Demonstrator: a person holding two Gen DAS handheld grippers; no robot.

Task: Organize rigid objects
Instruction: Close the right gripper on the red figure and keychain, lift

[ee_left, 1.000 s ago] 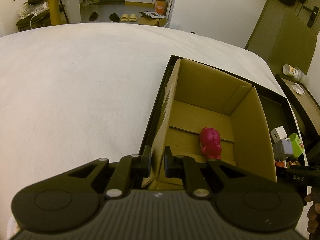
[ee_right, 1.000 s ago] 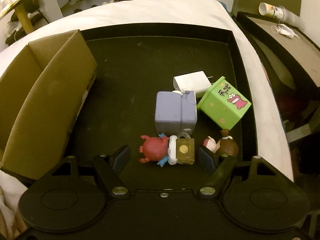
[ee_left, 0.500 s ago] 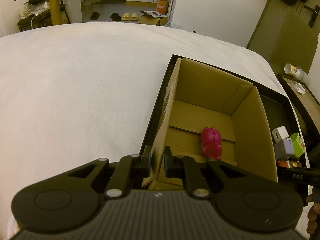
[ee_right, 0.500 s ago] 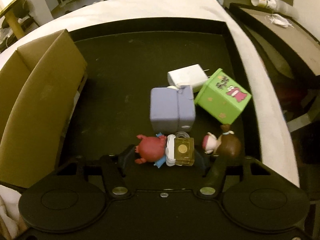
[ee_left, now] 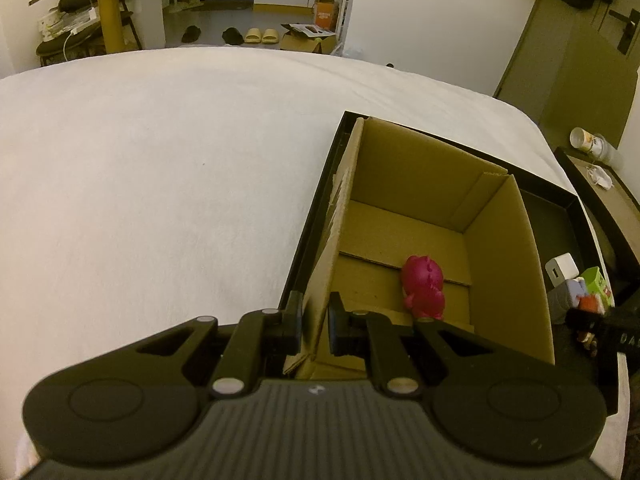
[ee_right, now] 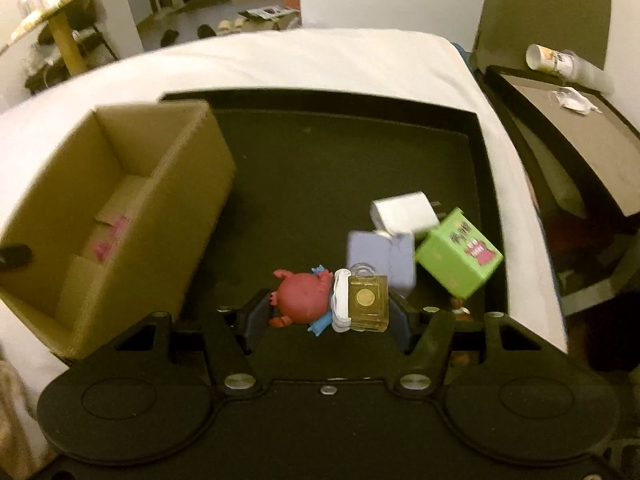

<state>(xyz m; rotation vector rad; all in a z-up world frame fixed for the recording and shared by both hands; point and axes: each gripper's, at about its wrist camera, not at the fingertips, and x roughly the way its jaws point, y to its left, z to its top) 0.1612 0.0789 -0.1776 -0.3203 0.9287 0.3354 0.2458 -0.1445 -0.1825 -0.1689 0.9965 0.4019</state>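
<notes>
Red crab figure (ee_right: 304, 298) clamped sideways in right gripper (ee_right: 326, 314), above black tray (ee_right: 320, 168).

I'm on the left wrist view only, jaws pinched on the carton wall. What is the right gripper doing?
Observer: The right gripper has a red figure with a yellowish base between its jaws, which have just been closing on it.
Operator: What sits closest behind it?
Observer: A lilac block, and to its right a green box tilted up on one edge.
Operator: Anything between that figure and the carton?
Observer: No, only the bare tray floor lies between it and the carton.
</notes>
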